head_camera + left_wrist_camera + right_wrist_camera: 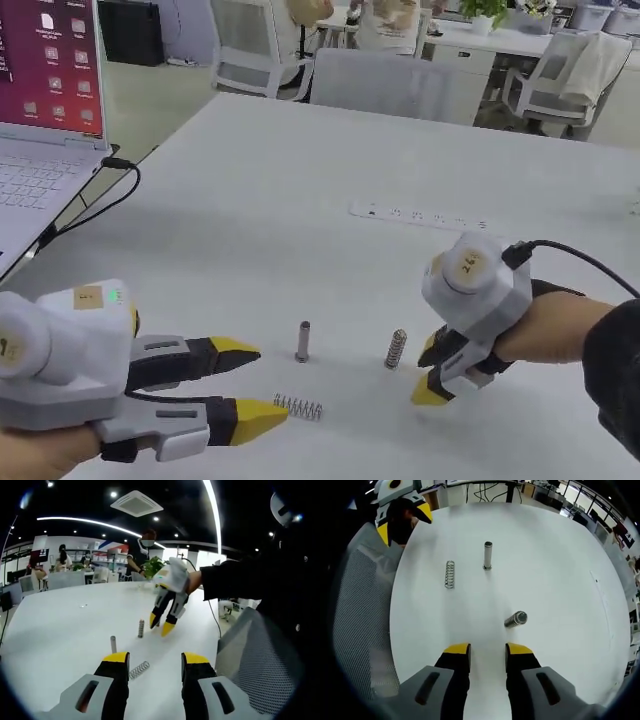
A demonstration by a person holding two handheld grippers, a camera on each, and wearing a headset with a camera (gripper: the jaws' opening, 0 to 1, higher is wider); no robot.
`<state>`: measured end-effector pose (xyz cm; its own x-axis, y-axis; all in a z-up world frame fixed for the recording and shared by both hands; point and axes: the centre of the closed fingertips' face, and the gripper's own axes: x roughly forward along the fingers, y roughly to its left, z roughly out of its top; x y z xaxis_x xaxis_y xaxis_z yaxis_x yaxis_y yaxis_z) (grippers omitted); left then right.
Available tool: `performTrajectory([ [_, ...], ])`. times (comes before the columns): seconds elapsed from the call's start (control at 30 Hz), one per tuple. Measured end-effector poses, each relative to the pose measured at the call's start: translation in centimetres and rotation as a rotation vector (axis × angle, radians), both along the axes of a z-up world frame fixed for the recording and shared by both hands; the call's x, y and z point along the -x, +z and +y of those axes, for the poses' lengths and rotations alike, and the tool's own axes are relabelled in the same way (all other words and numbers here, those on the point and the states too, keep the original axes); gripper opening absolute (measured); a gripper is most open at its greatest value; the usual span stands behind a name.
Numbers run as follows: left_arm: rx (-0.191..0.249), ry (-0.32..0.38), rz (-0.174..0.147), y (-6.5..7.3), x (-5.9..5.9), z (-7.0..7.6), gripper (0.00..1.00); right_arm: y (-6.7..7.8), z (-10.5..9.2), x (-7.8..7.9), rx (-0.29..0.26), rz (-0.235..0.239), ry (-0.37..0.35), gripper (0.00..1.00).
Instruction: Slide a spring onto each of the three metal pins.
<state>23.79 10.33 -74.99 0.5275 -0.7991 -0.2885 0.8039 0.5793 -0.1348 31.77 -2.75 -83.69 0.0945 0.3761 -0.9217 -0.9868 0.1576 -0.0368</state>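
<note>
Two metal pins stand upright on the white table (pixel 300 200). One pin (pixel 303 341) (pixel 113 643) (pixel 487 555) is bare. The other pin (pixel 396 348) (pixel 141 628) (pixel 516 619) wears a spring. A loose spring (pixel 299 407) (pixel 139 669) (pixel 449 573) lies flat near the front edge. My left gripper (pixel 255 385) (pixel 155 659) is open, its yellow tips just left of the loose spring. My right gripper (pixel 428 372) (pixel 488 650) is open and empty, close to the right of the spring-covered pin. It also appears in the left gripper view (pixel 161 624).
A laptop (pixel 40 90) sits at the far left with a black cable (pixel 100 205) trailing over the table edge. A white power strip (pixel 420 217) lies mid-table. Grey chairs (pixel 390 85) stand behind the far edge. A mesh chair back (pixel 360 615) is near the front.
</note>
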Motion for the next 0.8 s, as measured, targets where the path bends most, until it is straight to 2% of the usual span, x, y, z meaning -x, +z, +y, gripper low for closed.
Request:
performTrajectory([
  [0.47, -0.002, -0.005, -0.001, 0.0, 0.2, -0.1, 0.35, -0.8, -0.1, 2.8, 0.0, 0.018, 0.017, 0.26],
  [0.8, -0.003, -0.008, -0.005, 0.1, 0.3, -0.2, 0.35, -1.1, -0.2, 4.2, 0.003, 0.023, 0.027, 0.26],
])
